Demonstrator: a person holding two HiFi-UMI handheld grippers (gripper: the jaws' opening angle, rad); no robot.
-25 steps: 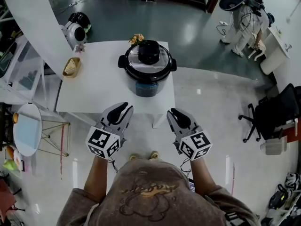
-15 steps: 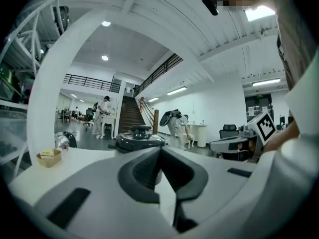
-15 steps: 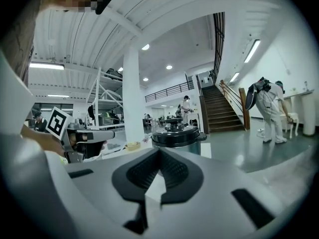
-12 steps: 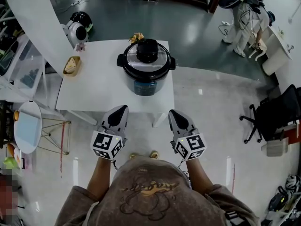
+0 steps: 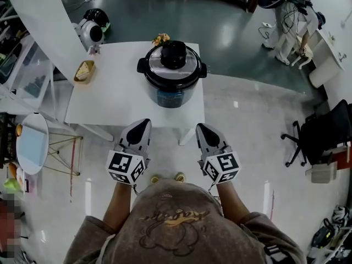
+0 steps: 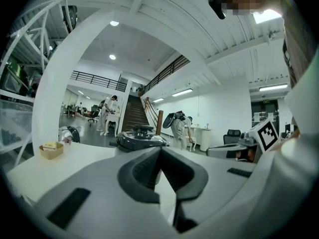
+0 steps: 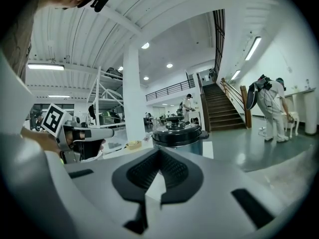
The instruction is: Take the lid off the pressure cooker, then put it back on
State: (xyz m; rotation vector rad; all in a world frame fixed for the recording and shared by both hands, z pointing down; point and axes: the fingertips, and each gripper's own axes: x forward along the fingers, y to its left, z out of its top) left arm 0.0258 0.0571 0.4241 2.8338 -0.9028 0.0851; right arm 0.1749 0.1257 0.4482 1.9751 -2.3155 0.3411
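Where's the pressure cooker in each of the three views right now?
Head view: pressure cooker upper centre, on the white table's right side.
Left gripper view: pressure cooker just left of centre.
Right gripper view: pressure cooker just right of centre.
Shared landmark: tan basket, left of it in all three.

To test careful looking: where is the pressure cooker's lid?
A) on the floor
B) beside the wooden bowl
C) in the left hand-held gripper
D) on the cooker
D: the lid sits on the pressure cooker on the white table.
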